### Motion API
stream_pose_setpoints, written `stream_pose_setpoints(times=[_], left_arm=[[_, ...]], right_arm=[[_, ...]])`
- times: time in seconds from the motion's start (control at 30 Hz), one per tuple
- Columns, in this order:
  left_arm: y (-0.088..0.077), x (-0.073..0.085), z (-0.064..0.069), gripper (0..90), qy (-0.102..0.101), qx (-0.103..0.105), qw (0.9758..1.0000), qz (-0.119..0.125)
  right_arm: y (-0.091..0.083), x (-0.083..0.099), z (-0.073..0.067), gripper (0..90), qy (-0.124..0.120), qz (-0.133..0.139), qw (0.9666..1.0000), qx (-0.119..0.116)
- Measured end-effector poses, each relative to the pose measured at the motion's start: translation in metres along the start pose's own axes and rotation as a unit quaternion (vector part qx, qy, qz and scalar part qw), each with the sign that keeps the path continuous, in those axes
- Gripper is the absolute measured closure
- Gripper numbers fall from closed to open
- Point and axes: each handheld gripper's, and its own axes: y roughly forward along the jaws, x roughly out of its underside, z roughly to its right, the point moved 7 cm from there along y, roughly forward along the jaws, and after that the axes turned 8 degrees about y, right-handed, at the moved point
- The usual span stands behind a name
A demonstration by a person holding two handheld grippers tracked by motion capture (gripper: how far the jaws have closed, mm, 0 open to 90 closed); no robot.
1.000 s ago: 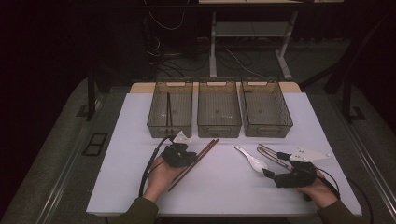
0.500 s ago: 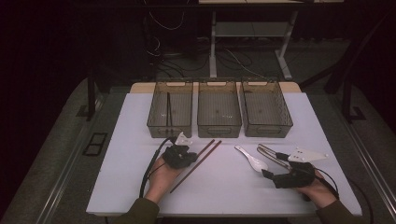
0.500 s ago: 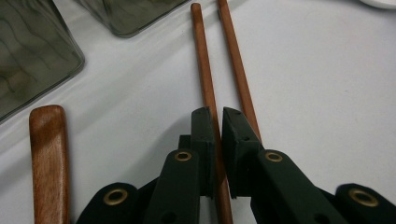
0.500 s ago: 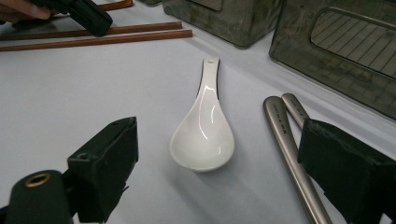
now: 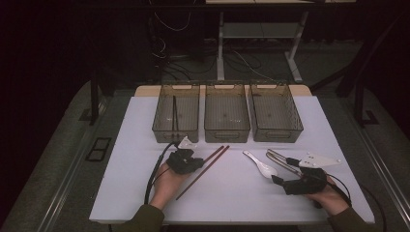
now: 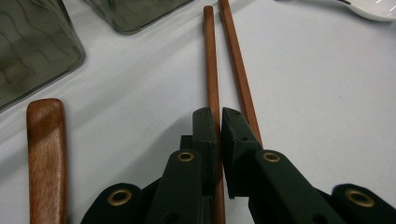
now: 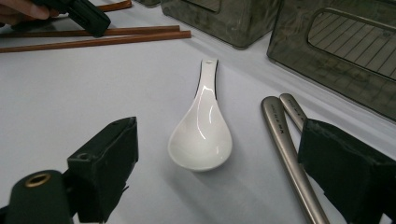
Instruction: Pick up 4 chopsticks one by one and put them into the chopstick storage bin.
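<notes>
1. on the white table top a pair of long reddish-brown wooden chopsticks lies side by side; their long axis runs diagonally, from the near-left up to the far-right, and the far ends point toward the middle bin.
2. the left gripper, held in the person's left hand, sits over the chopsticks. in the left gripper view its two black jaws are almost closed, with only a thin slit between them, and they pinch one chopstick; the second chopstick lies just beside it, outside the jaws.
3. in the same view a flat brown wooden handle lies on the table to the left, apart from the chopsticks.
4. the right gripper, in the right hand, has its jaws wide apart and holds nothing.
5. between these jaws, in the right gripper view, a white ceramic soup spoon rests on the table, bowl toward the camera and handle pointing away.
6. two grey metal handles lie close together just right of the spoon, partly under the right jaw.
7. three smoky transparent plastic bins stand in a row at the far side; the left one has a dark thin stick inside.
</notes>
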Motion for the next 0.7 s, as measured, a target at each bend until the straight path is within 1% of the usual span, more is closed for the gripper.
stream_pose_setpoints(times=[0.13, 0.2, 0.3, 0.37, 0.4, 0.5, 0.6, 0.7], left_arm=[[-0.001, 0.0, 0.0, 83.8, 0.002, 0.001, 1.0, -0.003], [-0.003, 0.0, 0.0, 83.8, -0.006, 0.001, 1.0, 0.0], [-0.005, 0.0, -0.001, 83.9, -0.011, 0.001, 0.9999, -0.001], [-0.006, -0.001, -0.001, 83.9, -0.011, 0.002, 0.9999, 0.0], [-0.007, -0.001, -0.001, 83.9, -0.007, 0.002, 1.0, -0.003], [-0.01, -0.002, 0.0, 83.9, -0.003, 0.004, 1.0, -0.003], [-0.012, -0.004, 0.002, 83.9, -0.006, 0.006, 1.0, -0.002], [-0.014, -0.004, 0.003, 83.9, -0.002, 0.011, 0.9999, -0.002]], right_arm=[[0.0, 0.0, 0.0, 12.3, 0.0, 0.002, 1.0, 0.0], [0.0, -0.001, 0.0, 12.2, 0.0, 0.003, 1.0, 0.0], [0.0, 0.0, 0.0, 12.2, 0.001, 0.001, 1.0, 0.0], [0.0, -0.001, 0.0, 12.3, 0.0, 0.002, 1.0, 0.0], [-0.001, -0.001, 0.0, 12.2, 0.001, 0.003, 1.0, 0.0], [-0.001, -0.001, 0.0, 12.2, 0.0, 0.003, 1.0, 0.001], [-0.001, -0.001, 0.0, 12.2, 0.001, 0.004, 1.0, 0.0], [-0.001, -0.001, 0.0, 12.3, 0.003, 0.003, 1.0, 0.0]])
